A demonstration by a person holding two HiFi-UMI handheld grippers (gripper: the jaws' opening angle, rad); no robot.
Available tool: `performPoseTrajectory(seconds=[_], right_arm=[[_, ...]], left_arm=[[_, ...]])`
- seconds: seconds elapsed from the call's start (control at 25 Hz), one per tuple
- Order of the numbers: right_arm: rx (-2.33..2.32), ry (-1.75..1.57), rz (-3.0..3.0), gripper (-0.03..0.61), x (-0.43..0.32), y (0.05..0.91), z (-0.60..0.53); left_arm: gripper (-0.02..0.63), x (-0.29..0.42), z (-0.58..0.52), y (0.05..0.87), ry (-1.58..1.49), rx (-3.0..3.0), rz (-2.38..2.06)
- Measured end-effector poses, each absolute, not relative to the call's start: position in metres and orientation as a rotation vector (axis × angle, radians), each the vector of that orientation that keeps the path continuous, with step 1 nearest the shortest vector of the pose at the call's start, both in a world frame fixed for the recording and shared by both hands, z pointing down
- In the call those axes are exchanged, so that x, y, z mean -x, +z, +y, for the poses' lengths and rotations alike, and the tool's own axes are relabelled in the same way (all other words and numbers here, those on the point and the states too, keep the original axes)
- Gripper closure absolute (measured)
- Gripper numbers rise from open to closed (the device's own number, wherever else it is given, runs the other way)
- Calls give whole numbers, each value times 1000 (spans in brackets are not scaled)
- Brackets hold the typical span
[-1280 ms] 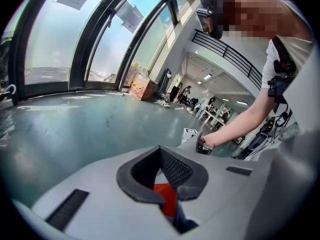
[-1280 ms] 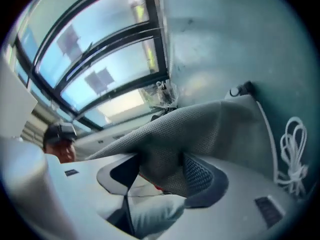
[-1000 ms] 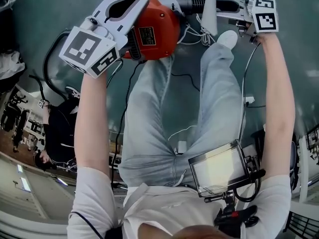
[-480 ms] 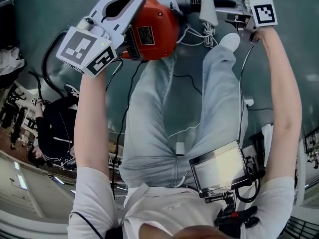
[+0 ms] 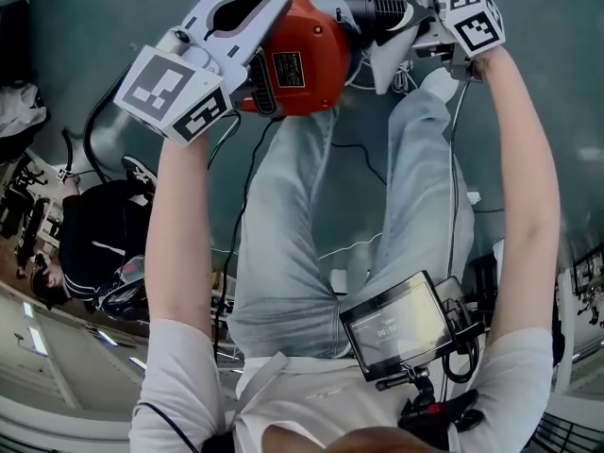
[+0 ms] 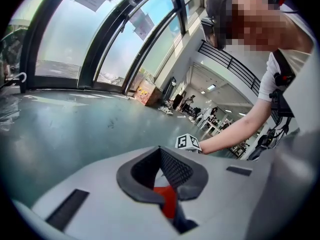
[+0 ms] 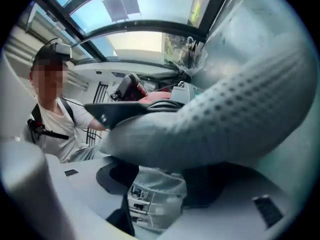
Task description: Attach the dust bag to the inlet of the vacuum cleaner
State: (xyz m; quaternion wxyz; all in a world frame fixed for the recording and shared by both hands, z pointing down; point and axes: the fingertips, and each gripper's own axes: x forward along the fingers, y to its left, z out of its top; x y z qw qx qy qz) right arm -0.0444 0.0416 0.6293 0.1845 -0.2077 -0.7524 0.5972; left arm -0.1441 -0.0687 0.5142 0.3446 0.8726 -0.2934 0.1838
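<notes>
The red vacuum cleaner [image 5: 304, 59] is held up over my knees in the head view, with its black ribbed inlet [image 5: 377, 9] pointing right. My left gripper [image 5: 274, 3] is shut on the vacuum's body; a strip of the vacuum's red casing [image 6: 168, 200] shows between its jaws. The grey dust bag [image 5: 390, 41] hangs against the inlet, and my right gripper [image 5: 422, 28] is shut on it. In the right gripper view the dotted grey dust bag [image 7: 225, 119] fills most of the picture, with the red vacuum [image 7: 152, 98] behind it. How the bag's opening sits on the inlet is hidden.
White cables [image 5: 363, 66] lie on the grey-green floor [image 5: 94, 26] under the vacuum. A black hose [image 5: 92, 125] curves at the left. Another person [image 5: 90, 243] sits on the floor at the left. A small screen [image 5: 396, 324] hangs at my waist.
My right gripper has moved left and slightly up with the dust bag, bringing it against the vacuum's inlet. The left gripper and the vacuum have barely shifted.
</notes>
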Motion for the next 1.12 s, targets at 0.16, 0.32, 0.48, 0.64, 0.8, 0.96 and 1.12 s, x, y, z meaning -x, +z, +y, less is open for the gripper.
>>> performPoseTrajectory(seconds=[0.16, 0.32, 0.48, 0.64, 0.8, 0.96, 1.12], right_arm=[[376, 1622, -2265, 319, 19, 618, 31], [261, 1643, -2374, 320, -5, 604, 17], [89, 1624, -2548, 321, -12, 598, -6], [148, 1358, -2558, 322, 5, 600, -19], [310, 990, -2467, 322, 14, 604, -19], [250, 1275, -2358, 321, 17, 603, -26], [212, 1702, -2204, 321, 22, 608, -38]], left_arm=[[611, 143, -68, 514, 494, -2277, -749], [611, 146, -67, 514, 474, -2273, -744], [611, 144, -66, 515, 479, -2277, -732], [611, 143, -66, 514, 489, -2276, -733], [611, 145, -69, 512, 464, -2261, -749], [611, 143, -68, 511, 487, -2265, -743], [611, 141, -67, 513, 498, -2259, -735]])
